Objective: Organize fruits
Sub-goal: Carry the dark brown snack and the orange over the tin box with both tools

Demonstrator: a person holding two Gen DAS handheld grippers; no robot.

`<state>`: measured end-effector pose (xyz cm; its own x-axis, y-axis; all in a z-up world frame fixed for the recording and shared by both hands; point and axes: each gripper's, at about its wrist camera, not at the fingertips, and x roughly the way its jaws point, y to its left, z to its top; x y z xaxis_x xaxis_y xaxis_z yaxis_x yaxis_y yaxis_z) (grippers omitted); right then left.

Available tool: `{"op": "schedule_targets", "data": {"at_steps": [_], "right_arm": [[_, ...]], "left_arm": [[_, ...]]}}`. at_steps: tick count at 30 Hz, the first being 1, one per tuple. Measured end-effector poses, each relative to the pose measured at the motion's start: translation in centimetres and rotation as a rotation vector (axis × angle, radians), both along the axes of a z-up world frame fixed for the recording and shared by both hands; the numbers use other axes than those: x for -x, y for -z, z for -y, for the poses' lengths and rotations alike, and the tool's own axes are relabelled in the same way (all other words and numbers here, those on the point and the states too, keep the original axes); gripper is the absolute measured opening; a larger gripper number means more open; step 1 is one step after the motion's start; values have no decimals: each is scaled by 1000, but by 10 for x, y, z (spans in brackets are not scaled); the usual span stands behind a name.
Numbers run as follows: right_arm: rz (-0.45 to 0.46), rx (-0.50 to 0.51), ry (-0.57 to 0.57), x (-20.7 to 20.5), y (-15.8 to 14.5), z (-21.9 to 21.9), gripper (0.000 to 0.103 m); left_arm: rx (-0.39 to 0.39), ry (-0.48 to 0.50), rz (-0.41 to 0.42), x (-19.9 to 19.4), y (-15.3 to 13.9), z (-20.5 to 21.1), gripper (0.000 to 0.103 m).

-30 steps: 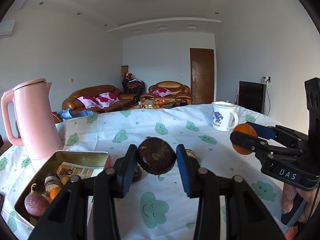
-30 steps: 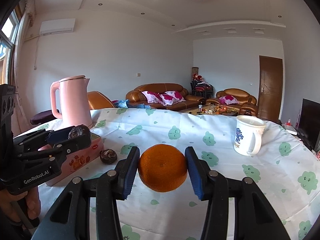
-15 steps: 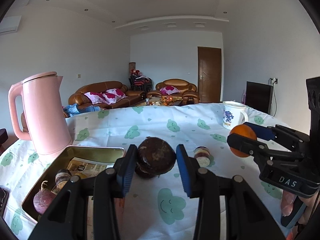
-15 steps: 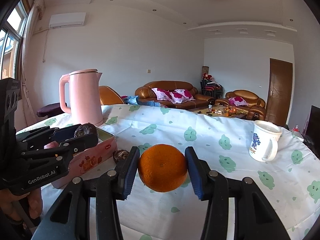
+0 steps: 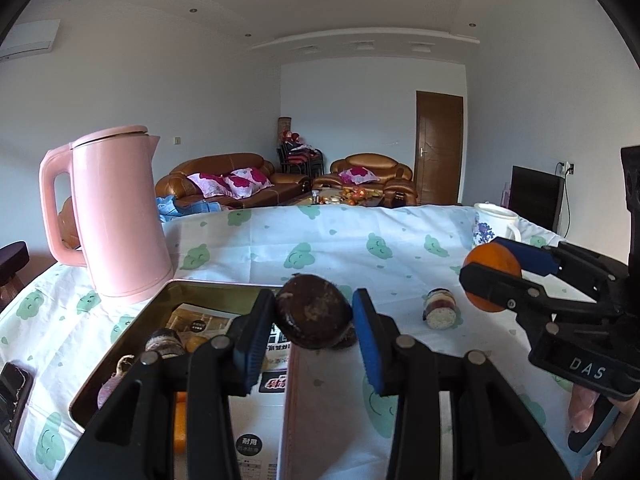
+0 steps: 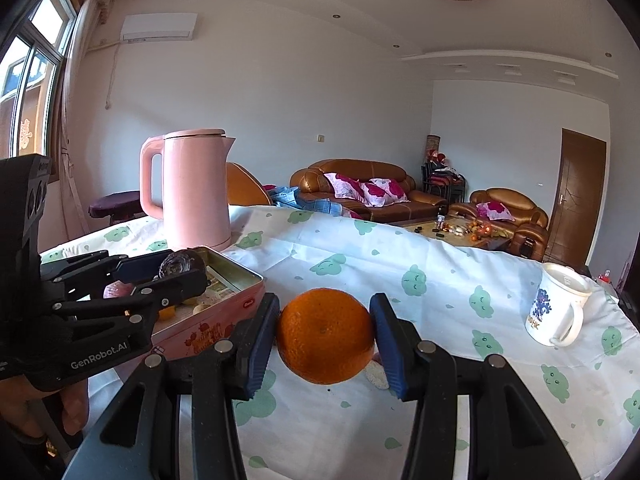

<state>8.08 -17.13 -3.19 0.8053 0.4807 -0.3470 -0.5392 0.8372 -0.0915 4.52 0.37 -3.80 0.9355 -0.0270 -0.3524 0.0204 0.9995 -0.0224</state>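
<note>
My left gripper [image 5: 312, 316] is shut on a dark brown round fruit [image 5: 314, 318] and holds it above the right rim of the pink tin box [image 5: 208, 286]. The box holds several fruits, among them a purple one [image 5: 108, 384] and an orange one [image 5: 180, 420]. My right gripper [image 6: 325, 334] is shut on an orange [image 6: 326, 334] and holds it above the tablecloth, right of the box [image 6: 208, 328]. The left gripper with its fruit [image 6: 180, 266] shows in the right wrist view; the right gripper's orange [image 5: 494, 276] shows in the left wrist view.
A pink kettle [image 5: 116, 216] stands behind the box at the left. A white mug [image 6: 556, 312] stands at the right. A small banded fruit [image 5: 440, 308] lies on the cloud-print tablecloth [image 5: 340, 248]. A dark phone [image 5: 12, 388] lies at the left edge.
Both grippers have moved left toward the box, each keeping its fruit. The left gripper's fruit is now over the box's right rim. The box and kettle look nearer.
</note>
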Motion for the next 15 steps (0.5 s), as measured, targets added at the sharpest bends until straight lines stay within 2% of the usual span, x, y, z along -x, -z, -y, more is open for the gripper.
{"op": "schedule_targets", "data": {"at_steps": [15], "right_arm": [[-7,38,-85,3,-3,-42,49]], "left_arm": [[12,-59,-14,3,1,-27,42]]}}
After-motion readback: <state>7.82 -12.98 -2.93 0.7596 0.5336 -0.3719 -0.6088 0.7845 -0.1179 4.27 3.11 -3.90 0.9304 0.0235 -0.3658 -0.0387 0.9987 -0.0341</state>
